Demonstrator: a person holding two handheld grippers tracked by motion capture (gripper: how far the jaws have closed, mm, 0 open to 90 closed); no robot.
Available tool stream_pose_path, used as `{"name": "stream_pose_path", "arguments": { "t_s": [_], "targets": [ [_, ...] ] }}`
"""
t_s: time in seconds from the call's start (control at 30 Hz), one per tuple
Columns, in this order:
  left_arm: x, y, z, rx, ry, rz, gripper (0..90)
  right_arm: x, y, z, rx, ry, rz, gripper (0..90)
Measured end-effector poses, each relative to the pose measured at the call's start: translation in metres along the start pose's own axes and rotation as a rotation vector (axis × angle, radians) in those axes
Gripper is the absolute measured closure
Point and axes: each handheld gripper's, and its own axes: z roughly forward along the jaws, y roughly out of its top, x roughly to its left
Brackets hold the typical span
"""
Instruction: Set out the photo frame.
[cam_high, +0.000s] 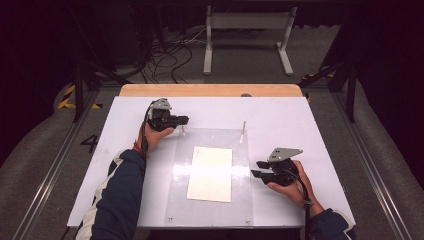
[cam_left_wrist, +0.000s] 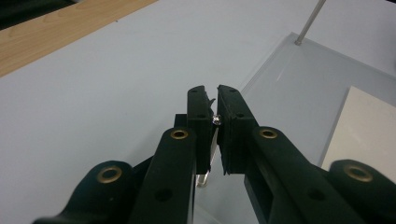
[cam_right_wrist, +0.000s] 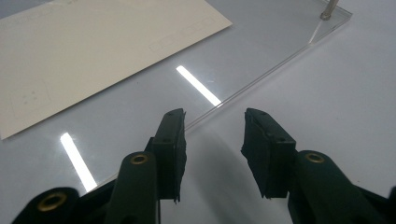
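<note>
White board covered the bench (cam_high: 125, 150), and on it lay a clear acrylic plate (cam_high: 210, 210) bearing a cream sheet (cam_high: 211, 173). The step in hand looked like gripping the plate's far-left metal pin (cam_left_wrist: 215, 120): the left gripper (cam_high: 184, 119) had closed on it, forearm reaching in from below. Next would likely be a steady lift or pull. The right gripper (cam_high: 255, 169) hovered at the plate's right edge, jaws parted and empty, pointing left.

The left tongs (cam_high: 184, 120) sit farther forward, level, jaws pinched nearly together. The right tongs (cam_high: 256, 169) rest nearer the person, jaws parted, pointing left. Both forearms are sleeved.
</note>
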Motion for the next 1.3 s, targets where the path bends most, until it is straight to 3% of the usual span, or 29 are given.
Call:
{"name": "stream_pose_path", "arguments": {
  "t_s": [0.07, 0.23, 0.3, 0.43, 0.47, 0.5, 0.63, 0.7, 0.77, 0.8, 0.93, 1.0, 1.13, 1.3],
  "targets": [
    [0.002, 0.000, 0.001, -0.004, -0.009, -0.016, 84.2, 0.000, 0.001, 0.000, -0.001, 0.000, -0.001, 59.1],
    [0.004, 0.005, 0.004, 0.020, 0.019, -0.036, 84.3, 0.001, 0.002, 0.002, 0.001, 0.000, 0.001, 58.8],
    [0.005, 0.006, 0.005, 0.030, 0.014, -0.066, 84.4, 0.001, 0.002, 0.003, 0.003, 0.003, -0.002, 58.9],
    [0.007, 0.010, 0.006, 0.052, 0.023, -0.059, 84.3, 0.003, 0.002, 0.001, 0.009, -0.004, -0.021, 57.1],
    [0.006, 0.010, 0.006, 0.056, 0.024, -0.081, 84.3, 0.005, 0.002, -0.001, 0.015, -0.013, -0.036, 56.4],
    [0.007, 0.011, 0.006, 0.062, 0.022, -0.075, 84.3, 0.007, 0.002, -0.004, 0.012, -0.010, -0.040, 55.3],
    [0.005, 0.013, 0.007, 0.078, 0.043, -0.096, 84.6, 0.022, -0.003, -0.020, 0.020, 0.043, -0.084, 51.9],
    [0.009, 0.011, 0.007, 0.063, 0.020, -0.138, 84.3, 0.031, -0.007, -0.026, 0.053, 0.095, -0.121, 50.8],
    [0.008, 0.011, 0.008, 0.064, 0.025, -0.136, 84.2, 0.041, -0.011, -0.029, 0.083, 0.132, -0.158, 50.1],
    [0.009, 0.011, 0.008, 0.062, 0.022, -0.135, 84.2, 0.047, -0.014, -0.031, 0.105, 0.174, -0.173, 49.2],
    [0.007, 0.013, 0.009, 0.078, 0.034, -0.139, 84.4, 0.062, -0.020, -0.032, 0.154, 0.216, -0.221, 46.5],
    [0.008, 0.013, 0.009, 0.082, 0.037, -0.119, 84.4, 0.064, -0.022, -0.032, 0.160, 0.213, -0.226, 45.9],
    [0.008, 0.012, 0.008, 0.084, 0.029, -0.133, 84.3, 0.064, -0.027, -0.036, 0.152, 0.185, -0.221, 47.4],
    [0.008, 0.013, 0.009, 0.083, 0.041, -0.128, 84.4, 0.067, -0.031, -0.035, 0.208, 0.171, -0.249, 44.8]
  ]
}}
